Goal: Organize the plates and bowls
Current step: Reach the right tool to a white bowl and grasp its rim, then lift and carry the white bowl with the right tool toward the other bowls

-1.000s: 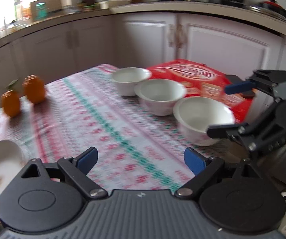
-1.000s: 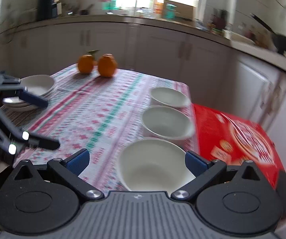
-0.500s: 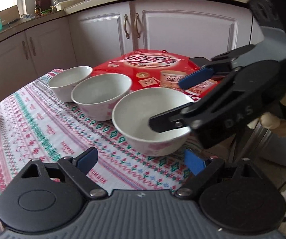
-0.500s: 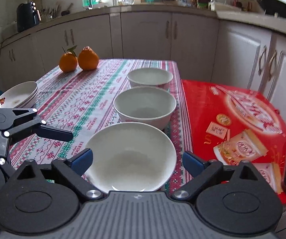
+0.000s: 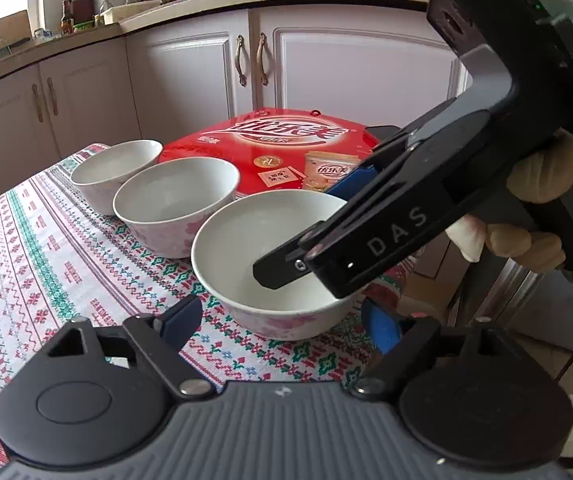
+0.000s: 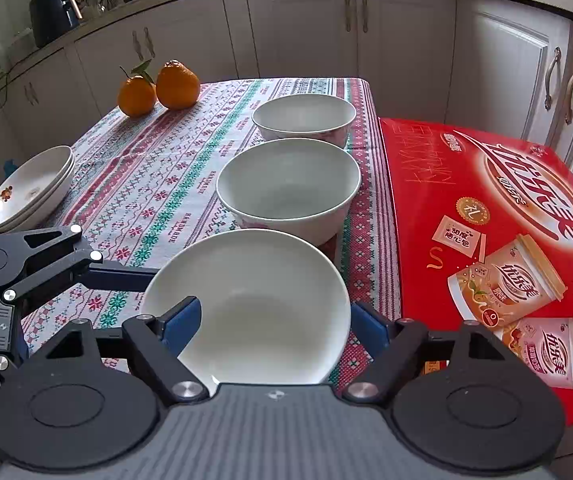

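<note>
Upright nearest bowl (image 6: 254, 304), mouth up; both grippers (image 5: 282, 320) (image 6: 274, 320) spread, apparently straddling it, ungrasped.

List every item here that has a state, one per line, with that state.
Near bowl: upright, empty, right gripper's jaws astride its rim.
Middle bowl: upright, empty, free.
Far bowl: upright, empty, free.
Plates: stacked at table edge.
Right gripper: jaws open.
Left gripper: jaws open, holding nothing.
Oranges: side by side, touching.

White kitchen cabinets (image 6: 298, 28) under a countertop (image 5: 190, 8) ring the cloth-covered table (image 6: 158, 168).
</note>
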{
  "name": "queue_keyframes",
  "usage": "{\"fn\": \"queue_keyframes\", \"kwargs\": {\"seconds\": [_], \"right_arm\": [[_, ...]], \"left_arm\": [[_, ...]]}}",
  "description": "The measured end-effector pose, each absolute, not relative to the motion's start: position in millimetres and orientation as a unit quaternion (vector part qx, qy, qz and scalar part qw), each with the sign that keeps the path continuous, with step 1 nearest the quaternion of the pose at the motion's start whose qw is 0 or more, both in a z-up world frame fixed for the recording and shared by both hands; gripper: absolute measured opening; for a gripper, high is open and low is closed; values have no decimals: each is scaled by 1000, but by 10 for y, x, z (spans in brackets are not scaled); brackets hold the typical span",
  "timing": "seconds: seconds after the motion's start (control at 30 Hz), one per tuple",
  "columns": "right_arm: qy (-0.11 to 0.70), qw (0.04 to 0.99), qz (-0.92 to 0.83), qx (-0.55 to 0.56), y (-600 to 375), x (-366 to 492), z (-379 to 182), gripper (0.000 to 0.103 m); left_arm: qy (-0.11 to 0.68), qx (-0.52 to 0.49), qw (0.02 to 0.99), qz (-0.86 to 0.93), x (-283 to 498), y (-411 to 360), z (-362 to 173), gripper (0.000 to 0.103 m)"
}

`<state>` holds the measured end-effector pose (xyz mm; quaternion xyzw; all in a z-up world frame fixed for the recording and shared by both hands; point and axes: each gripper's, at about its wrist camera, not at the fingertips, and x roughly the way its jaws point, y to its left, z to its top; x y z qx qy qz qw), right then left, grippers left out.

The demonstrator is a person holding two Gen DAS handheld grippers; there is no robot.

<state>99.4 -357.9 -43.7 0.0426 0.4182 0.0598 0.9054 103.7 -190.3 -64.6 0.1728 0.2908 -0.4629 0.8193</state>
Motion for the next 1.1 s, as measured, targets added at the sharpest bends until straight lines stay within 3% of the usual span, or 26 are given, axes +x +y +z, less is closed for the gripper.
{"fn": "queue_keyframes", "kwargs": {"seconds": [0.2,0.37,1.1], "right_arm": [[425,902,62,48,-3611,1025,-449,82],[430,898,66,56,-3633,1047,-473,71],[450,883,92,93,-3736,1152,-449,71]], "left_arm": [[290,168,819,-465,1038,-1904,-655,82],[288,167,820,-466,1029,-1912,-654,81],[290,157,823,-462,1041,-1909,-656,81]]}}
